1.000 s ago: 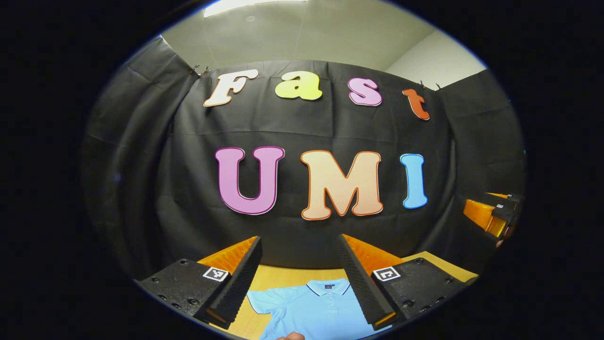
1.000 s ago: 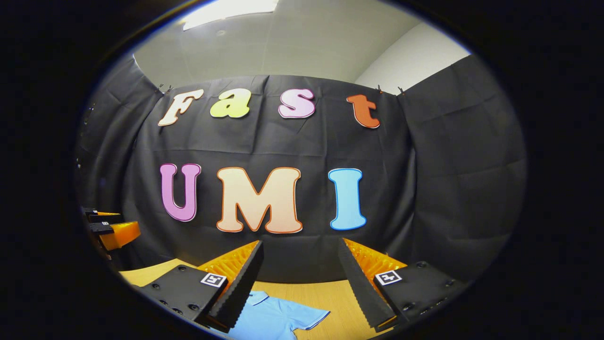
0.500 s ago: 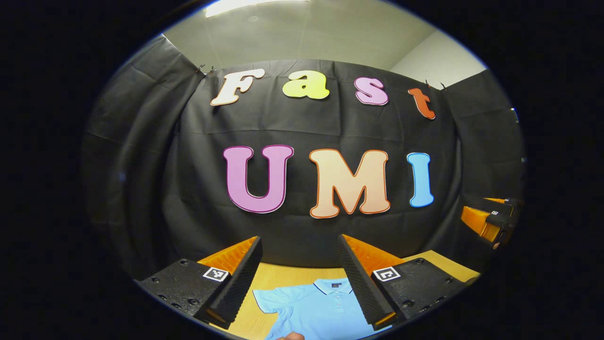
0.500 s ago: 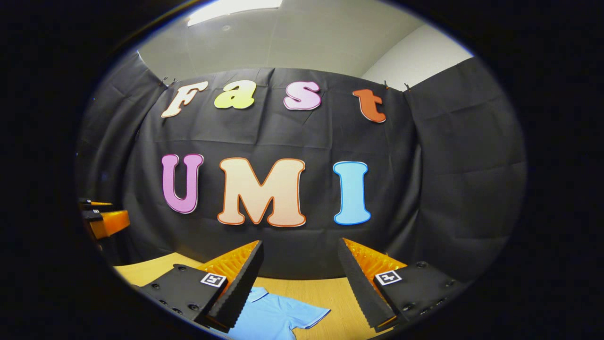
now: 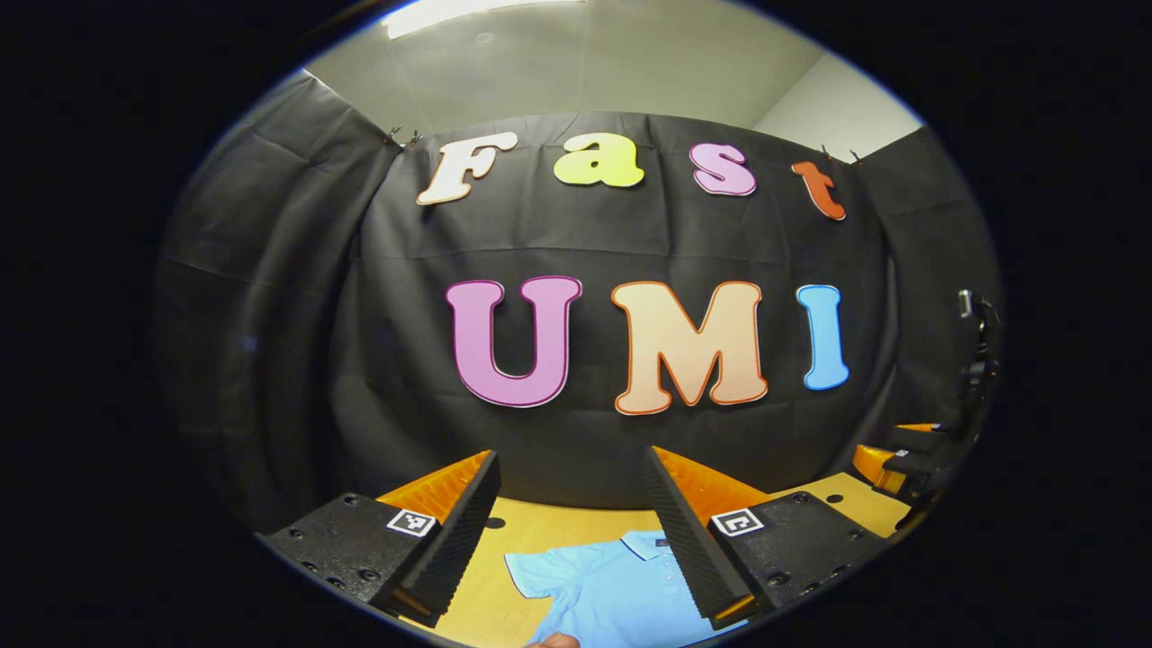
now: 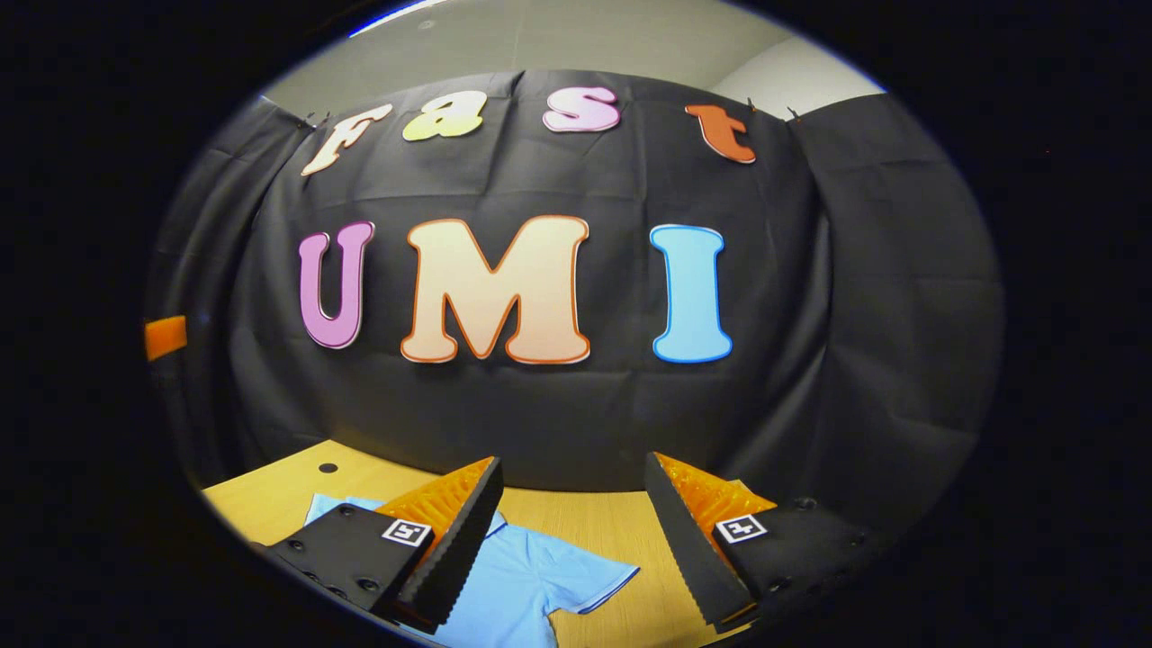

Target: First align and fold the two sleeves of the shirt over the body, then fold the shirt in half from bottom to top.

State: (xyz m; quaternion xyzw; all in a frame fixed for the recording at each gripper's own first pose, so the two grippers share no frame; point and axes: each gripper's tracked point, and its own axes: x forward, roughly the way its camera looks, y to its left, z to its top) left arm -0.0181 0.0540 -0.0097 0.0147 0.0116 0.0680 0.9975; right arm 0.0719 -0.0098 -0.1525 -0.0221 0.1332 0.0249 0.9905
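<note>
A light blue polo shirt (image 5: pixel 612 589) lies flat on the wooden table (image 5: pixel 513 526), collar toward the wall, its left sleeve spread out. My left gripper (image 5: pixel 571 457) hovers above it, open, nothing between its fingers. In the right gripper view the shirt (image 6: pixel 526 585) shows its right sleeve spread to the side. My right gripper (image 6: pixel 572 461) is also open and empty, above the shirt's right side. The right gripper (image 5: pixel 900 450) appears at the far right edge of the left gripper view. A part of the left gripper (image 6: pixel 165 336) sits at the left edge of the right gripper view.
Black cloth walls close the booth behind and on both sides of the table (image 6: pixel 270 490). A small round hole (image 6: pixel 328 468) is in the tabletop near the back. A fingertip (image 5: pixel 553 641) pokes in at the bottom edge.
The left gripper view has swung left, so the shirt sits further right. The right gripper has tipped downward, bringing more table and shirt into its view. Both stay open.
</note>
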